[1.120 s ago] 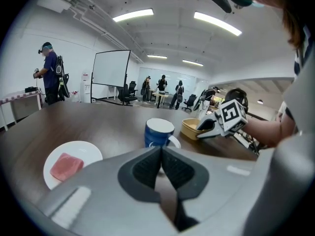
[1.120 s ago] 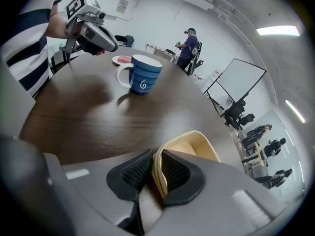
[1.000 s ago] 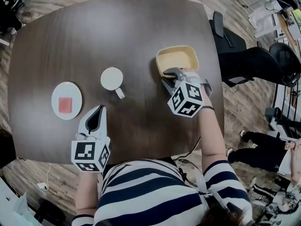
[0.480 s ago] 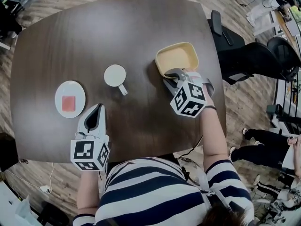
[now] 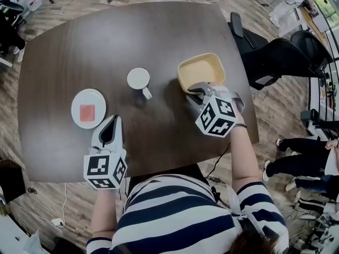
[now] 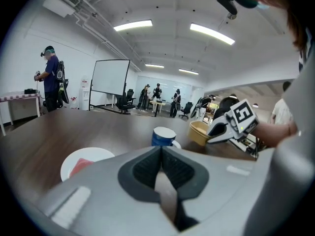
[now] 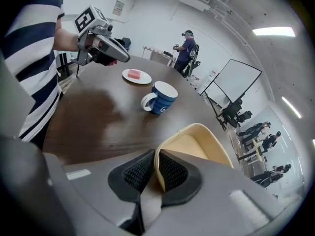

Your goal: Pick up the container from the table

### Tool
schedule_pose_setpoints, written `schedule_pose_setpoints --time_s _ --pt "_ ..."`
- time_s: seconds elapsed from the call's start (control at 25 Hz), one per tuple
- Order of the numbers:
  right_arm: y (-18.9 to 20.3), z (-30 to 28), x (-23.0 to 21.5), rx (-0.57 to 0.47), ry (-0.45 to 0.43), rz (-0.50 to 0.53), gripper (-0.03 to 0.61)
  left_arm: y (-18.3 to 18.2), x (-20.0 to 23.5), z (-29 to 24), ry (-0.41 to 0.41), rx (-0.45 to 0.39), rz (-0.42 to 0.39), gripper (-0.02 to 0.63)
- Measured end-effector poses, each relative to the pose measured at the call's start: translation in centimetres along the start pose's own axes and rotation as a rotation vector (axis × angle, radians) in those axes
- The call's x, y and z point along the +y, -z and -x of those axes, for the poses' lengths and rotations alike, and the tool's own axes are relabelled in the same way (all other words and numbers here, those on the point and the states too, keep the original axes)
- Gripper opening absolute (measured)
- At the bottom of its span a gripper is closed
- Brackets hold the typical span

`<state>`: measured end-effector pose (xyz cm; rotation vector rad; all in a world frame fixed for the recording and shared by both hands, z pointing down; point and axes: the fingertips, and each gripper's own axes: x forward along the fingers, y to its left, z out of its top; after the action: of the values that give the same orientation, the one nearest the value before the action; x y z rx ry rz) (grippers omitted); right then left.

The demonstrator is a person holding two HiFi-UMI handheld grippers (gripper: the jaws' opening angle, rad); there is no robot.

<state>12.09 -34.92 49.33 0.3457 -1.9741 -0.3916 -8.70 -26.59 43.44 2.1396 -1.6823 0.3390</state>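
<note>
A big dark brown worktop (image 5: 106,41) fills most of the head view. At the left of it lies a round white plate (image 5: 88,108) with a small red square (image 5: 87,111) in the middle.

Just right of the plate, near the bottom edge of the worktop, is the left gripper (image 5: 113,121). It points up the frame, toward the far side of the worktop. In the left gripper view its jaws are pressed together and there is nothing between them.

A bit higher and more to the right stands a mug (image 5: 139,79). It is white inside and blue outside, and its handle points to the lower right.

Right of the mug, near the right edge of the worktop, is the container (image 5: 201,70). It is a pale yellow tub and it is empty. I cannot tell if its bottom touches the worktop.

The right gripper (image 5: 197,89) is at the near edge of the tub. Its jaws have just been closing, and the thin wall of the tub is pinched between them.

At the far right, beside the worktop, stands a black chair (image 5: 275,57).
</note>
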Motion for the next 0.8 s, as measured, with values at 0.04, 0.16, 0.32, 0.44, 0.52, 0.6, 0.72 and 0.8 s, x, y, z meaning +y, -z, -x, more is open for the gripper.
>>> schedule_pose_setpoints --time_s 0.04,0.16,0.32,0.44,0.52,0.6,0.72,0.8 --pt "-0.3 0.4 0.5 0.001 0.001 -0.003 0.029 0.0 0.1 0.4 0.004 -0.006 0.001 0.0" --pt "-1.0 1.5 2.3 0.003 -0.004 -0.006 0.029 0.1 0.1 1.5 0.011 -0.022 0.011 0.0" --pt "-1.8 2.7 4.6 0.009 -0.012 -0.002 0.029 0.3 -0.1 3.0 0.02 -0.04 0.017 0.0" --pt "-2.8 3.3 6.3 0.006 -0.02 -0.002 0.029 0.6 0.4 4.5 0.016 -0.047 0.021 0.0" --pt "-3.6 3.7 7.3 0.001 -0.025 -0.002 0.028 0.8 0.7 5.6 0.011 -0.049 0.022 0.0" --pt "-4.4 4.0 8.3 -0.007 -0.03 -0.001 0.029 0.9 1.0 6.6 0.004 -0.052 0.023 0.0" --pt "-5.5 4.5 9.8 -0.017 -0.038 0.002 0.029 1.1 1.4 7.8 -0.005 -0.061 0.032 0.0" --pt "-6.1 4.8 10.7 -0.02 -0.044 0.006 0.029 1.2 1.6 8.6 -0.005 -0.065 0.038 0.0"
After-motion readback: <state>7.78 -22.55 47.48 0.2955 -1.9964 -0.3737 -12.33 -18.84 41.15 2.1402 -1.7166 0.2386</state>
